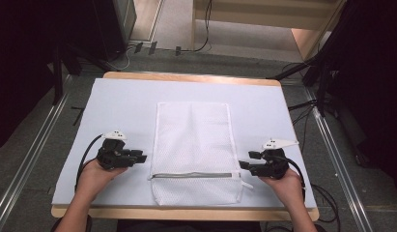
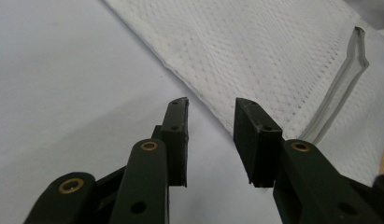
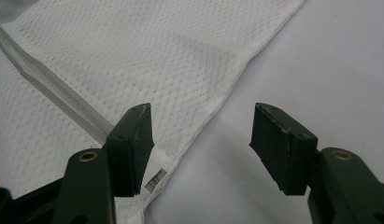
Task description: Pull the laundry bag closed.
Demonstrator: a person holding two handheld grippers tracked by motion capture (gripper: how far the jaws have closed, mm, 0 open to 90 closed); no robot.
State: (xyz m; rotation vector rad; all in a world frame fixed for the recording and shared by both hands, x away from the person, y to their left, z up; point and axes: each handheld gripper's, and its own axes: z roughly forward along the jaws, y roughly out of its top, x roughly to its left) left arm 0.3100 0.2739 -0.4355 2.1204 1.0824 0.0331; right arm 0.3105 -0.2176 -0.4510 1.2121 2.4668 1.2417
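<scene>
at table centre lies the mesh laundry bag point(image 1: 193, 145), flat, zipper point(image 1: 193, 175) toward 6 o'clock. your left gripper point(image 1: 140, 155) at 9 and right gripper point(image 1: 245, 160) at 3 flank it, jaws parted, empty. judged: approach stage; next, pinch the bag's side edges.

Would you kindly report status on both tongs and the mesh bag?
Left tongs open, empty. Right tongs open, empty. Mesh bag flat between them, zipper closed. Nothing in the way.

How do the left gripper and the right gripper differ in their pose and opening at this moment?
The left gripper stands at the mesh bag's left edge, the right gripper at its right edge. The left gripper's jaws are moderately apart; the right gripper's jaws gape wider. Both are open, hold nothing, and point inward at the bag.
</scene>
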